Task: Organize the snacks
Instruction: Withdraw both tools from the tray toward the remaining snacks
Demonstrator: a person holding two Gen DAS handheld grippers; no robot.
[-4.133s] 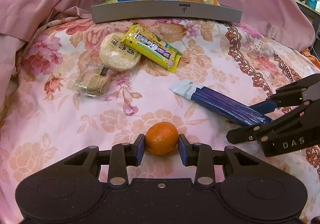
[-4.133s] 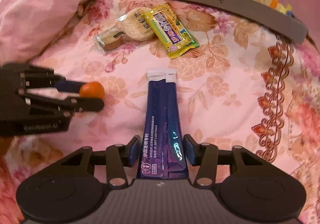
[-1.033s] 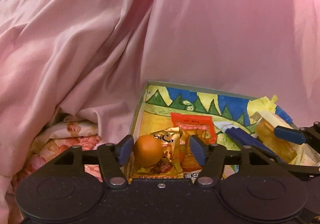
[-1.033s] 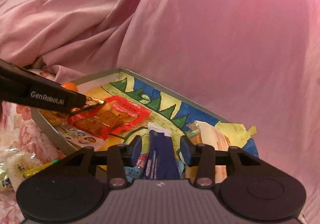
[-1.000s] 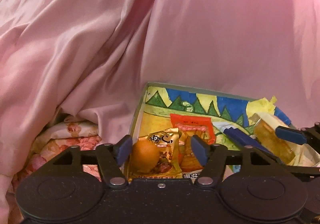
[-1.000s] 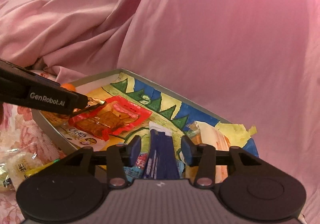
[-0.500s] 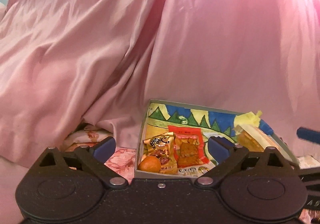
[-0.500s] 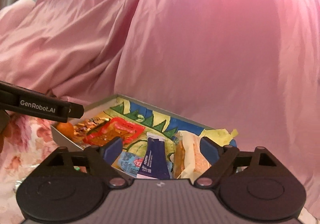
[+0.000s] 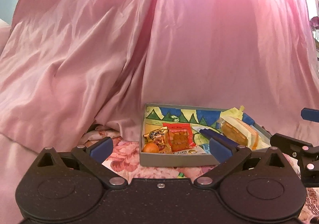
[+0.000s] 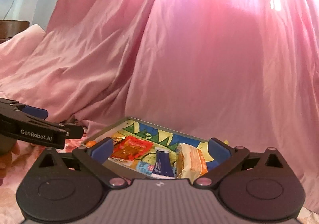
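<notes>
Grey tray (image 9: 175, 159) holds orange (image 9: 151, 147), blue packet (image 10: 161, 164), wrapped snacks.

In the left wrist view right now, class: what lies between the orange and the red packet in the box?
A gold wrapped snack lies between the orange and the red packet in the box, seen in the left wrist view.

Your right gripper (image 10: 159, 149) is opening, nothing between its blue pads. Beyond it, a gray box (image 10: 119, 166) holds a dark blue packet (image 10: 162, 166), a red packet (image 10: 132, 149) and a tangerine (image 10: 91, 143). Pink fabric (image 10: 179, 54) rises behind.
</notes>
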